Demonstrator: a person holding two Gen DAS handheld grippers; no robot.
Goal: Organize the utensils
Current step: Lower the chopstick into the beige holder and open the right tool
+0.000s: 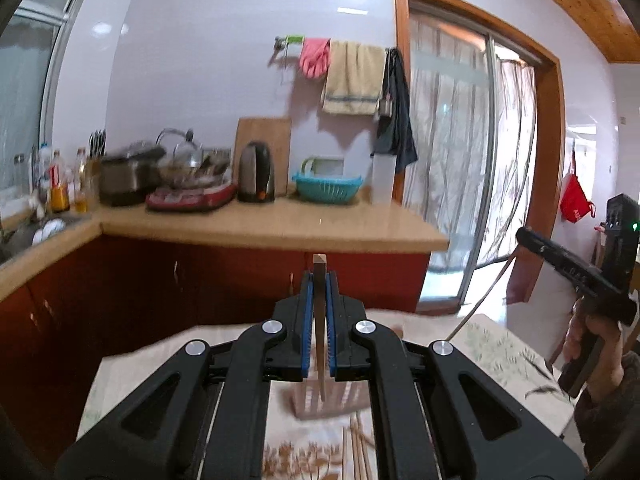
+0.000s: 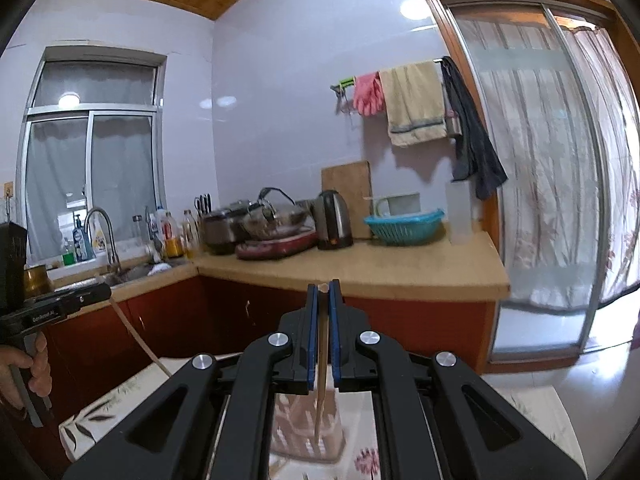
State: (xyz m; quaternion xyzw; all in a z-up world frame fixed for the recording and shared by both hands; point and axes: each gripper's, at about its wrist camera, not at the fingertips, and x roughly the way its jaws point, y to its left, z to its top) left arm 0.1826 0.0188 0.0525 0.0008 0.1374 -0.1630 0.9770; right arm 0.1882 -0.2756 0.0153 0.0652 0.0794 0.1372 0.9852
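Note:
In the left wrist view my left gripper (image 1: 319, 276) is shut on a wooden chopstick (image 1: 319, 320) that stands upright between the blue pads. Its lower end hangs over a pinkish slotted utensil holder (image 1: 340, 398) on the table. Several loose chopsticks (image 1: 356, 448) lie on the cloth in front of the holder. In the right wrist view my right gripper (image 2: 324, 286) is likewise shut on an upright chopstick (image 2: 322, 360) above the same holder (image 2: 292, 432). Each gripper also shows in the other's view, the right gripper (image 1: 524, 236) and the left gripper (image 2: 105, 292), each with its stick slanting down.
A floral tablecloth (image 1: 496, 352) covers the table below. Beyond stands a kitchen counter (image 1: 276, 224) with a kettle (image 1: 256, 172), a teal basket (image 1: 328, 188), pots and bottles. A sink (image 2: 132, 272) is at left, a sliding glass door (image 2: 540, 184) at right.

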